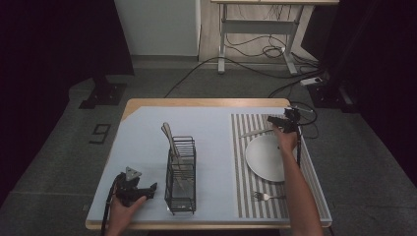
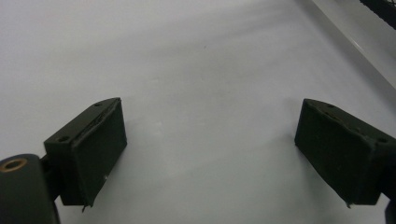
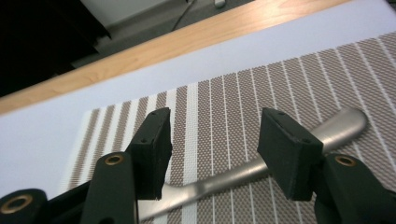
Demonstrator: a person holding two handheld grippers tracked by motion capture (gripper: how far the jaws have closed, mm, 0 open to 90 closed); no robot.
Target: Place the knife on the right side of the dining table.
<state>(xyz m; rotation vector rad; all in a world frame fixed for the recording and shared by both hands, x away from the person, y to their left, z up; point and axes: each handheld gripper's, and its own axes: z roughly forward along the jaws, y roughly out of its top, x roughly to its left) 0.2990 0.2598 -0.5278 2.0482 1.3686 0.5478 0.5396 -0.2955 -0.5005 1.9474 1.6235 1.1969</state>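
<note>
A silver knife (image 1: pixel 255 132) (image 3: pixel 219 181) lies flat on the striped placemat (image 1: pixel 242 167) (image 3: pixel 219 93), just behind the white plate (image 1: pixel 268 157). My right gripper (image 1: pixel 279 123) (image 3: pixel 215 126) hovers over the knife's handle. Its jaws stand apart with nothing pressed between them, and the handle shows on the mat below the gap. My left gripper (image 1: pixel 150 189) (image 2: pixel 210 121) rests low over the pale blue table cover at the front left, wide open and empty. A fork (image 1: pixel 268 196) lies on the mat in front of the plate.
A black wire cutlery caddy (image 1: pixel 181 174) stands mid-table with a silver utensil (image 1: pixel 169 137) leaning out of its back. The table's wooden far edge (image 3: pixel 140 51) runs close behind the placemat. The caddy's corner (image 2: pixel 380 7) shows at the top right of the left gripper view.
</note>
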